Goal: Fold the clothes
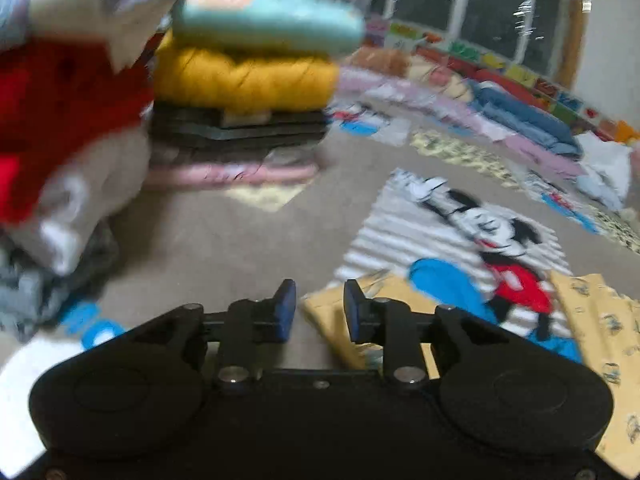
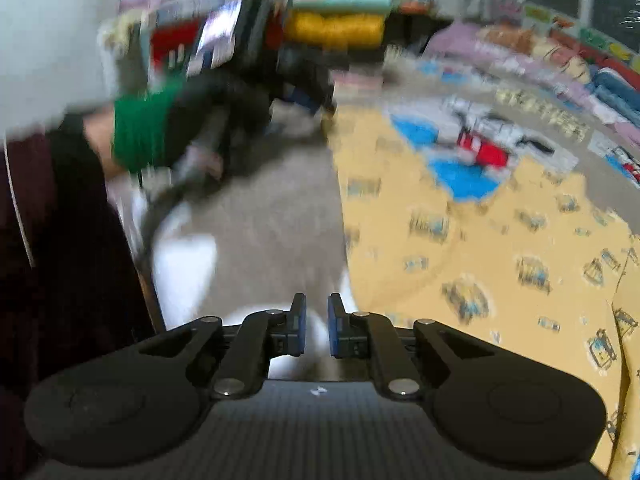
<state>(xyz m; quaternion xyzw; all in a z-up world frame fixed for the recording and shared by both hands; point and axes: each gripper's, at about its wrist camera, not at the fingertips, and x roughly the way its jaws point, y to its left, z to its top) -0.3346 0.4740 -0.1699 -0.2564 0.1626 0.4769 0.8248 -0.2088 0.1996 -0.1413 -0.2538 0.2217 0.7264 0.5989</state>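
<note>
A yellow printed garment (image 2: 500, 248) lies spread on the grey carpet; it also shows in the left wrist view (image 1: 596, 320). My left gripper (image 1: 320, 308) is open and empty, just above the garment's left corner. In the right wrist view the left gripper (image 2: 296, 80) shows blurred at that corner. My right gripper (image 2: 317, 330) is open a little and empty, hovering left of the garment's near edge.
A Mickey Mouse print mat (image 1: 472, 236) lies under the garment. A stack of folded clothes, yellow (image 1: 244, 76) and teal (image 1: 268, 20), stands at the back. Red and white clothes (image 1: 52, 120) are piled at left. Bedding (image 1: 524, 116) lines the far wall.
</note>
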